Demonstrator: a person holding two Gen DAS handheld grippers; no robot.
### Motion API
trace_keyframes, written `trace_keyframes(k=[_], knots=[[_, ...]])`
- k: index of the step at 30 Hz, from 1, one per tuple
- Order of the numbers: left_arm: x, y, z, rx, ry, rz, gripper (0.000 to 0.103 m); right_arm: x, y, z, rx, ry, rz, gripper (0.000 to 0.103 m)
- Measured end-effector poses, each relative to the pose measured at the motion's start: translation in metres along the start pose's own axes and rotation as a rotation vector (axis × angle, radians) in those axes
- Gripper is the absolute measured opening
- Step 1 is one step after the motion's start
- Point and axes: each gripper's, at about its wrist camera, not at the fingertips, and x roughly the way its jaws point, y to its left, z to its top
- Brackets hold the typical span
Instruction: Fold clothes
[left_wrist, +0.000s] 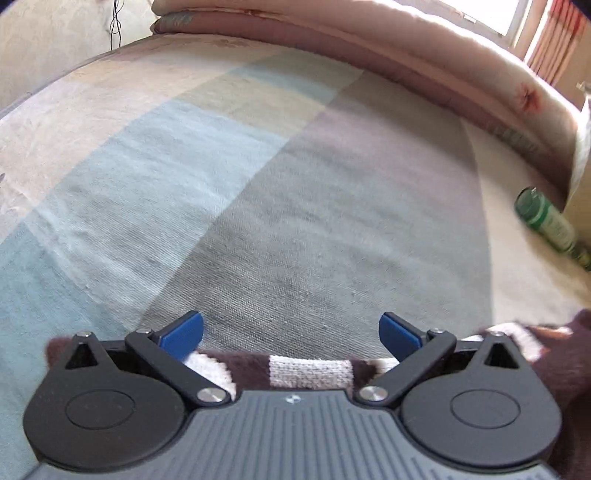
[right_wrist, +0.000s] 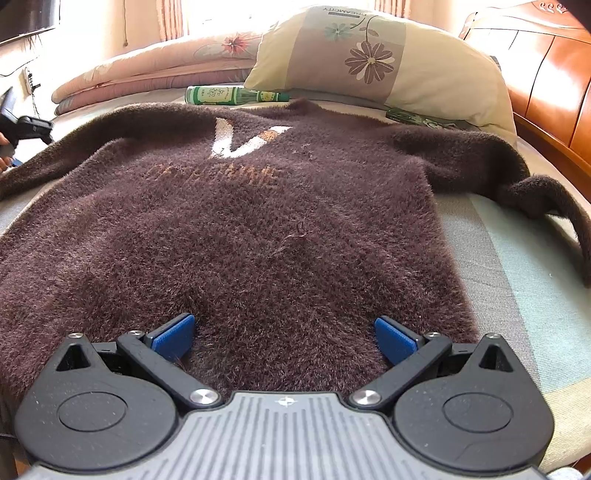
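The brown sweater (right_wrist: 236, 221) is lying lengthwise, collar far, its hem just under the right gripper (right_wrist: 284, 334), whose fingers (right_wrist: 173, 336) are gaping wide and empty, while the left gripper (left_wrist: 291, 332), equally spread and holding nothing, is hovering over the striped cuff (left_wrist: 310, 371).

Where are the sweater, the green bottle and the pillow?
sweater (right_wrist: 258, 229), right wrist view, middle of its body.
green bottle (right_wrist: 221, 95), right wrist view, on its label.
pillow (right_wrist: 424, 70), right wrist view, on its cream cover.

Bright window glare, fisheye-warped edges
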Motion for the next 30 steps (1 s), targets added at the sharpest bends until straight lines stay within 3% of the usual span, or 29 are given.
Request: trace_keyframes(k=[4, 8, 12, 15, 17, 22, 25, 28, 30], knots=[[-0.03, -0.008, -0.005, 0.128, -0.016, -0.055, 0.101, 0.001, 0.0, 0.001, 0.008, -0.004, -0.007, 0.103], [-0.047, 0.007, -0.019, 0.06, 0.066, -0.201, 0.101, 0.001, 0.001, 0.0, 0.011, -0.007, -0.012, 0.103], [-0.05, 0.014, -0.038, -0.069, 0.171, -0.457, 0.101, 0.001, 0.003, 0.001, 0.019, -0.006, -0.022, 0.103], [-0.032, 0.016, -0.042, -0.113, 0.201, -0.434, 0.101, 0.0, 0.004, 0.0, 0.023, -0.007, -0.027, 0.103], [-0.02, 0.02, -0.04, -0.147, 0.174, -0.41, 0.101, 0.0, 0.004, 0.0, 0.026, -0.008, -0.031, 0.103], [-0.018, -0.012, -0.018, -0.072, 0.104, -0.131, 0.099, -0.001, 0.005, 0.0, 0.029, -0.008, -0.036, 0.103], [-0.039, -0.056, -0.017, 0.018, 0.058, -0.207, 0.099, -0.001, 0.005, 0.0, 0.029, -0.008, -0.038, 0.103], [-0.061, -0.11, -0.021, 0.099, 0.029, -0.391, 0.1, 0.0, 0.005, 0.001, 0.027, 0.008, -0.037, 0.103], [-0.069, -0.151, -0.025, 0.17, 0.006, -0.453, 0.1, -0.001, 0.005, 0.005, 0.021, 0.036, -0.032, 0.103]])
